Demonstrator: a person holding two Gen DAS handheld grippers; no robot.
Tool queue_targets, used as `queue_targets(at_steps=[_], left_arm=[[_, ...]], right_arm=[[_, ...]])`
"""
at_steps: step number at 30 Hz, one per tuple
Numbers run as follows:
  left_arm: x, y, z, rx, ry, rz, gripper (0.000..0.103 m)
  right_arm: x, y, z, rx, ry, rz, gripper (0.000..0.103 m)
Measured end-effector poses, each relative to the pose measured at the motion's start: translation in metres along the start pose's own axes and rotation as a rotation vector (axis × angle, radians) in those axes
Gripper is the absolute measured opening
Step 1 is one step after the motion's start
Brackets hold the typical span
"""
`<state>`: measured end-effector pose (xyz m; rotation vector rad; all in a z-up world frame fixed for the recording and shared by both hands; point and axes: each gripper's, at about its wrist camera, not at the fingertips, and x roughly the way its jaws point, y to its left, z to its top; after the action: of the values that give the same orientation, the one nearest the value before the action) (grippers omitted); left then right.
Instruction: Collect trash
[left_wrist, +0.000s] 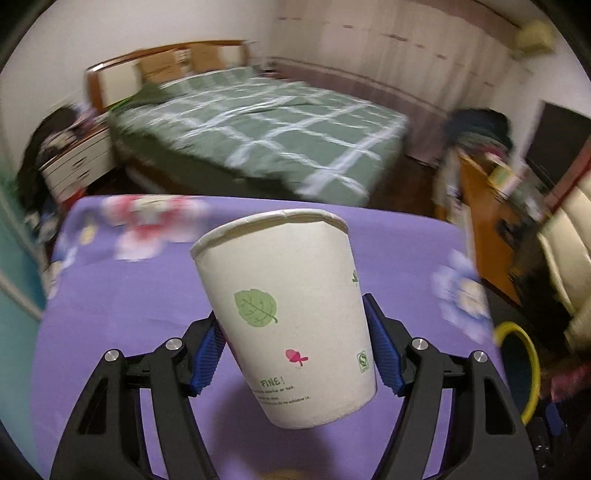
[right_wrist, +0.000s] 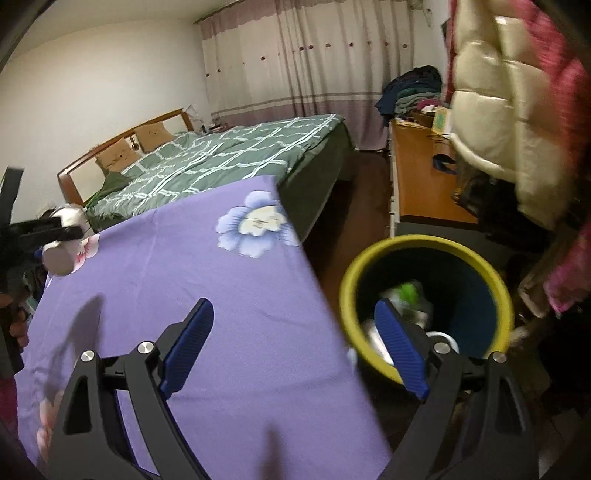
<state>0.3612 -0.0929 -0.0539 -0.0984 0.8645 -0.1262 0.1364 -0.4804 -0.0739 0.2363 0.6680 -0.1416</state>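
Left wrist view: left claw (left_wrist: 295, 354) closed on a white paper cup (left_wrist: 284, 317), blue pads (left_wrist: 207, 362) pressed to its lower sides. Cup sits centre frame, upright with a slight tilt, rim up, clear of the purple cloth below it. Printed green leaf, small pink motif and the word "FINE!" on its wall. The cloth is a floral tablecloth covering the surface (left_wrist: 129, 295), which fills the lower half of the frame. Background blurred. Green checked bed (left_wrist: 258, 129) across the upper middle. Yellow rim of a bin (left_wrist: 532, 369) peeks in at the right edge, beside the surface.

Right wrist view: right claw (right_wrist: 295, 347) wide open, nothing between its pads. Its left finger hangs over the purple cloth, its right finger (right_wrist: 402, 354) over the mouth of the bin (right_wrist: 369, 266), which stands on the floor at lower right, just off the surface's corner. Bin is dark inside with a yellow rim; some rubbish lies in it, including something green and something pale, too blurred to name. At the far left edge the other claw appears, black, with the cup (right_wrist: 62, 254) seen small in its grip above the surface's far corner. Wooden desk (right_wrist: 421, 184) at right, puffy cream and pink jacket (right_wrist: 509, 110) upper right.
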Motion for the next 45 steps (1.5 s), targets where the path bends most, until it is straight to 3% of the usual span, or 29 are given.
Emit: queue_targets(at_steps=[7,15,23,24,25,26,29,33,38,45], left_arm=[[-0.006,-0.162,-0.036,0.209,0.046,-0.208,0.069],[0.015,-0.321,-0.09,0.407,0.178,-0.357,0.07],[0.063,-0.408,-0.129,0.52,0.288,-0.399,0.071],[0.068,-0.413,-0.132,0.528,0.291,-0.395,0.074],[0.074,-0.417,-0.133,0.537,0.296,-0.39,0.089],[0.078,-0.419,-0.133,0.538,0.292,-0.374,0.094],[0.075,-0.411,-0.127,0.513,0.282,-0.366,0.095],[0.043,-0.37,-0.108,0.472,0.216,-0.38,0.095],[-0.029,-0.305,-0.094,0.419,0.032,-0.36,0.098],[-0.133,-0.191,-0.104,0.304,-0.178,-0.301,0.098]], right_arm=[[-0.057,-0.056,-0.02,0.03,-0.031,-0.044,0.084],[-0.098,-0.12,-0.037,0.094,-0.058,-0.159,0.084],[-0.105,-0.169,-0.052,0.193,-0.037,-0.221,0.084],[-0.105,-0.17,-0.053,0.197,-0.036,-0.225,0.084],[-0.104,-0.173,-0.054,0.203,-0.035,-0.226,0.084],[-0.104,-0.173,-0.055,0.206,-0.033,-0.226,0.084],[-0.104,-0.172,-0.056,0.209,-0.027,-0.221,0.084],[-0.101,-0.167,-0.055,0.2,-0.028,-0.204,0.084],[-0.102,-0.147,-0.052,0.17,-0.031,-0.164,0.084],[-0.111,-0.102,-0.05,0.092,-0.054,-0.09,0.085]])
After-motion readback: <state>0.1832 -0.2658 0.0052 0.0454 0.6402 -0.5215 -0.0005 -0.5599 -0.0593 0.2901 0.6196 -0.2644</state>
